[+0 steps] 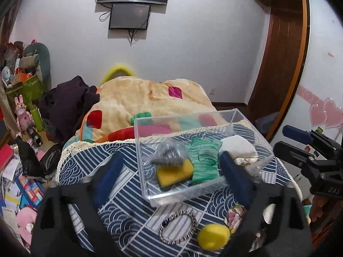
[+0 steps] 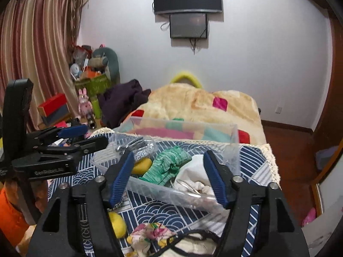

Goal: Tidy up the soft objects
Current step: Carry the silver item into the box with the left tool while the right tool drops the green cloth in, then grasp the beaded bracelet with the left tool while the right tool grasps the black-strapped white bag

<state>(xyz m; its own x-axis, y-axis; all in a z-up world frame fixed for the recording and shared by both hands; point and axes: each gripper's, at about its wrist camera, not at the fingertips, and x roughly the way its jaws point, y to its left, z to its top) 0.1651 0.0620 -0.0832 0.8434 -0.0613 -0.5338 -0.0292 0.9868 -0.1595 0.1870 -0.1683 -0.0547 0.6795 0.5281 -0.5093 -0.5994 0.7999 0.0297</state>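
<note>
A clear plastic box (image 1: pixel 150 190) (image 2: pixel 150 189) stands on the blue patterned cloth. Inside lie a green knit glove (image 1: pixel 204 160) (image 2: pixel 169 165), a yellow sponge (image 1: pixel 174 171) (image 2: pixel 141 166), a silver scrubber (image 1: pixel 169 153) (image 2: pixel 139 148) and a white cloth (image 1: pixel 238 145) (image 2: pixel 193 175). A yellow ball (image 1: pixel 213 236) (image 2: pixel 116 224) and a floral cloth (image 1: pixel 234 216) (image 2: pixel 148 233) lie in front of the box. My left gripper (image 1: pixel 171 177) is open and empty above the box's near wall. My right gripper (image 2: pixel 167 176) is open and empty over the box.
A beaded ring (image 1: pixel 178 227) lies on the patterned cloth (image 1: pixel 128 214). A beige blanket (image 1: pixel 137 100) and dark clothes (image 1: pixel 66 102) lie behind the box. Toys and boxes (image 1: pixel 23 68) clutter the floor at left. A wooden door (image 1: pixel 278 53) stands at right.
</note>
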